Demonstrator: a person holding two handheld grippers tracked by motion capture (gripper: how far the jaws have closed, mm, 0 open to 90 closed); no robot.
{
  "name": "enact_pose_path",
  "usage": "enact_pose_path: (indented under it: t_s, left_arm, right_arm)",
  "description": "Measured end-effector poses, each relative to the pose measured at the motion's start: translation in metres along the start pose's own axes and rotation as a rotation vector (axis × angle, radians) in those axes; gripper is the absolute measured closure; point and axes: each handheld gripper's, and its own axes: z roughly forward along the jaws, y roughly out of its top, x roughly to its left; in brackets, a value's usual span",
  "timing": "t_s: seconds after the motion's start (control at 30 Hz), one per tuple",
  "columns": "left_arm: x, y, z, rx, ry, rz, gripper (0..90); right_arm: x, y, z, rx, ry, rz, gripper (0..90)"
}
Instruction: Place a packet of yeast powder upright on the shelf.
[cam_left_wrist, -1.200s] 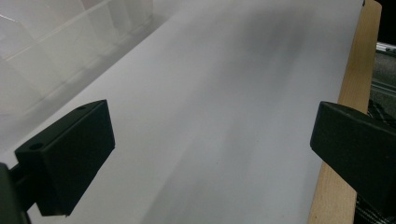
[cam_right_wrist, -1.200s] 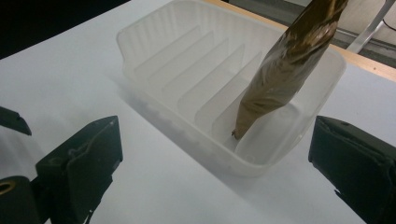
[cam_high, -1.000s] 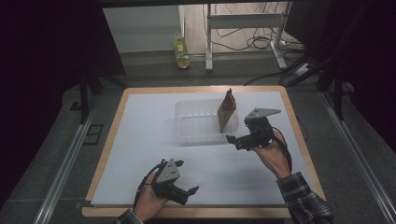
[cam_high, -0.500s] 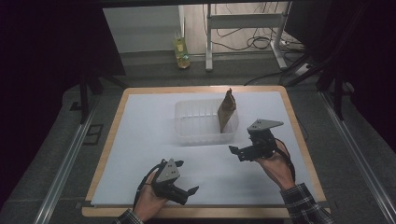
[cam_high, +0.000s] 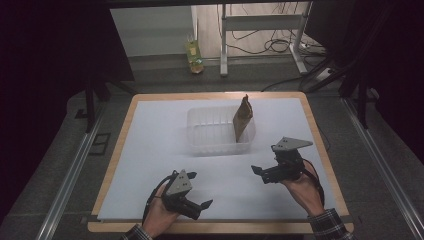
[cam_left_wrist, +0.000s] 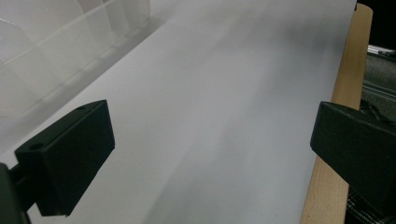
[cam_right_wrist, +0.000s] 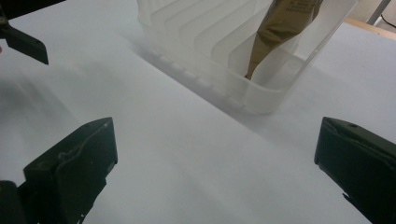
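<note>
Standing on its lower edge in the clear plastic bin (cam_high: 220, 131), the brown paper pouch (cam_high: 242, 118) is seen toward the bin's 3 o'clock end, propped between the moulded ribs and the end wall. Its long axis is set nearly upright, with the top tilted slightly toward 12 o'clock in the high view; its flat faces are turned roughly toward 9 and 3 o'clock. In the right gripper view the pouch (cam_right_wrist: 280, 28) is seen narrowing to a pinched bottom that rests on the bin floor.

The right tool (cam_high: 260, 172) is held low over the white tabletop (cam_high: 150, 150) at about 5 o'clock from the bin, well apart from it, with its jaws spread wide and nothing between them. The left tool (cam_high: 200, 206) is held near the tabletop's 6 o'clock edge, likewise spread and empty.

Some risk is judged to lie in the pouch's thin footing: if the light bin is nudged by an approaching tool, the pouch could be tipped flat against the ribs or slid out of its slot. If it is pinched across its broad faces too low, the paper may be crumpled; a grip taken too near the top could let it swing. The bin itself could be dragged along the smooth sheet unless it is steadied.
</note>
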Motion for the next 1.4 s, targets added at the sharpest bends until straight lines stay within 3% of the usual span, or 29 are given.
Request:
enact_pose_path:
  t_s: [0.57,1.0,1.4]
  left_arm:
    - [0.001,-0.001,-0.001,-0.003,-0.003,0.003,0.0]
    - [0.006,-0.004,-0.005,0.002,0.007,-0.012,0.0]
    - [0.014,-0.011,-0.015,0.014,0.057,-0.012,0.0]
  right_arm:
    - [0.011,-0.035,-0.015,0.022,-0.015,-0.035,0.0]
    - [0.012,-0.058,-0.03,0.012,-0.019,-0.027,0.0]
    - [0.009,-0.086,-0.042,0.007,-0.039,-0.028,0.0]
